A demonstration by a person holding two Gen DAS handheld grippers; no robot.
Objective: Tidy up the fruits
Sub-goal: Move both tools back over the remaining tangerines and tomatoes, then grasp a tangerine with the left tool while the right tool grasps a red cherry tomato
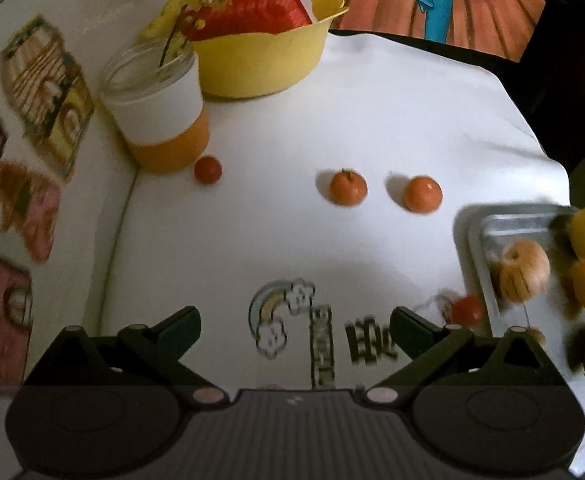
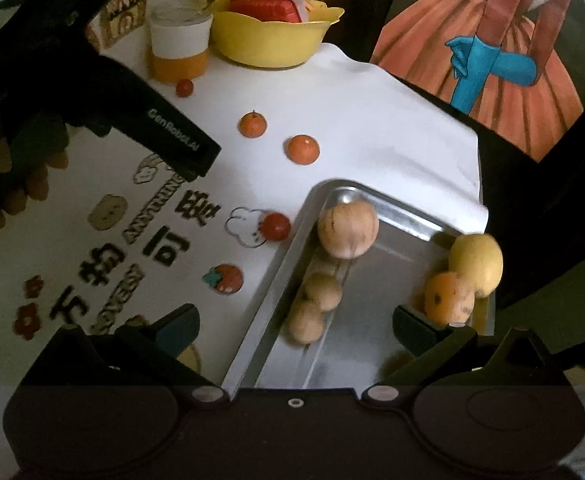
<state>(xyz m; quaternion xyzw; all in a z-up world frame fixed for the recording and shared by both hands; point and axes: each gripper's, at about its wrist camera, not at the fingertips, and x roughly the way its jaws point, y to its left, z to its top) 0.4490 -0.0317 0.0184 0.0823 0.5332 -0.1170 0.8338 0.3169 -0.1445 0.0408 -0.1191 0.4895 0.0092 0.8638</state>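
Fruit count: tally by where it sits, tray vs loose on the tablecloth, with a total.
On the metal tray: 5 (pale apple, yellow fruit, orange fruit, two small brown fruits)
Loose tangerines: 2
Loose small red tomatoes: 2
Total: 9

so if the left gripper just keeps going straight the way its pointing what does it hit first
Probably the bare white tablecloth first: the open left gripper is angled down at the cloth with nothing between its fingers. Further along that line sits the nearer tangerine, slightly right of centre. Depth is hard to judge.
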